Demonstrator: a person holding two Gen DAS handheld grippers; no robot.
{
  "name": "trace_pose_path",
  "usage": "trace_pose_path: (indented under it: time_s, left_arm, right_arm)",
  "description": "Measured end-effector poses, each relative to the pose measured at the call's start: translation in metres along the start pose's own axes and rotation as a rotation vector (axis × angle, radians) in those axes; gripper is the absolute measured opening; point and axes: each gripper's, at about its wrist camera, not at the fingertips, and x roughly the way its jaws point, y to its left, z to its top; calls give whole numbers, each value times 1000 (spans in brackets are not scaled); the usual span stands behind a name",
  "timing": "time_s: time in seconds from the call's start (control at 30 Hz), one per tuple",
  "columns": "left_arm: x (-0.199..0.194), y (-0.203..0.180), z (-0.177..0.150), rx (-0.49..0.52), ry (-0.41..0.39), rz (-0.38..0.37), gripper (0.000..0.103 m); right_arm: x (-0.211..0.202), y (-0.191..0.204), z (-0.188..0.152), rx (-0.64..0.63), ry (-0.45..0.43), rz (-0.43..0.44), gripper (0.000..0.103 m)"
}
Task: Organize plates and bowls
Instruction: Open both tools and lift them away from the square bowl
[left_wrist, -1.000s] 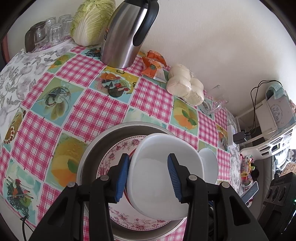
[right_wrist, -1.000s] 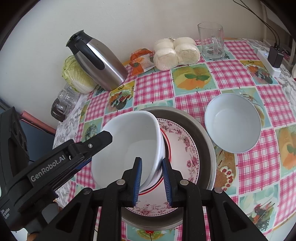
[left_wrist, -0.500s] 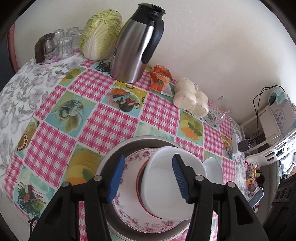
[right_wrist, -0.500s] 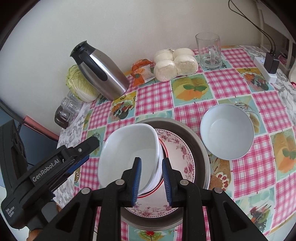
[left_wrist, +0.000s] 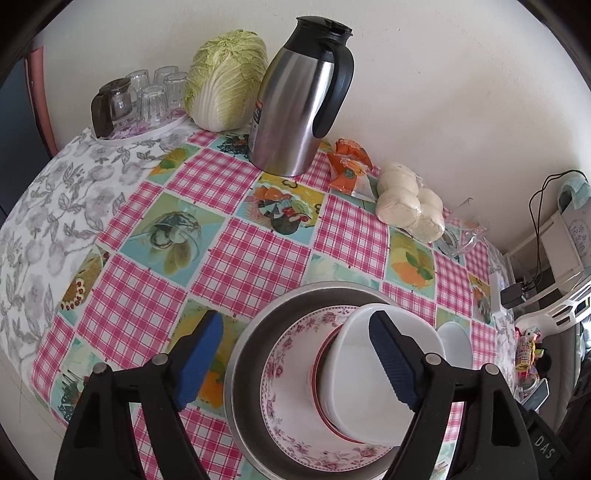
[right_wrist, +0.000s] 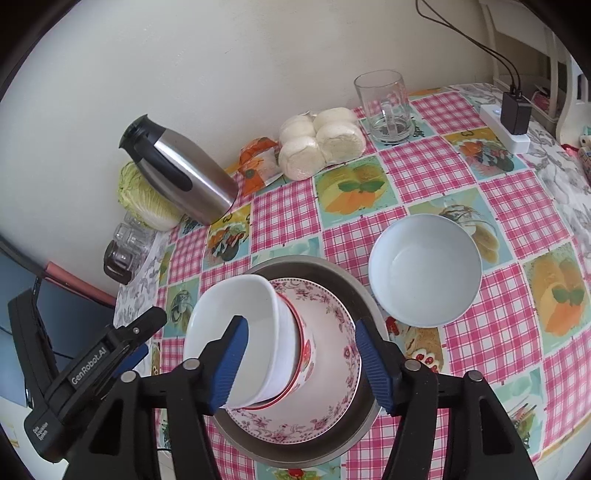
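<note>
A stack stands on the checked tablecloth: a metal pan (right_wrist: 369, 306) holds a floral plate (right_wrist: 332, 354), a red-rimmed bowl (right_wrist: 304, 354) and a white square bowl (right_wrist: 236, 317) nested on top. The stack also shows in the left wrist view, with the pan (left_wrist: 255, 339), the plate (left_wrist: 288, 384) and the white square bowl (left_wrist: 358, 369). A separate round white bowl (right_wrist: 424, 269) sits to the right of the pan; its edge shows in the left wrist view (left_wrist: 458, 343). My right gripper (right_wrist: 299, 362) is open above the stack, holding nothing. My left gripper (left_wrist: 295, 354) is open and empty above the stack's left side.
At the back by the wall stand a steel thermos jug (left_wrist: 299, 99), a cabbage (left_wrist: 225, 81), a tray of glasses (left_wrist: 144, 99), orange snack packets (left_wrist: 347, 166), bagged buns (right_wrist: 321, 142) and a glass mug (right_wrist: 386, 107). A power strip (right_wrist: 506, 125) lies at the far right.
My right gripper opened and let go of the white square bowl, now resting in the red-rimmed bowl. Both grippers rose and drew back; the left opened wider.
</note>
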Motion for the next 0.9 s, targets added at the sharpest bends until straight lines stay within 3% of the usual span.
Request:
trace_pose_path:
  time_s: [0.27, 0.43, 0.5, 0.53, 0.9]
  left_arm:
    - [-1, 0, 0, 26, -35, 67, 88]
    - [-3, 1, 0, 34, -46, 86, 88]
    - [-4, 2, 0, 31, -51, 90, 91]
    - [-5, 2, 0, 29, -54, 97, 99]
    - [-10, 7, 0, -11, -76, 113, 102]
  right_arm:
    - [-3, -14, 4, 68, -21, 18, 84]
    - [-4, -15, 5, 67, -34, 28, 88]
    - [-4, -14, 5, 64, -37, 29, 99]
    - [-4, -14, 5, 63, -39, 31, 103]
    - [-8, -15, 6, 55, -59, 49, 103]
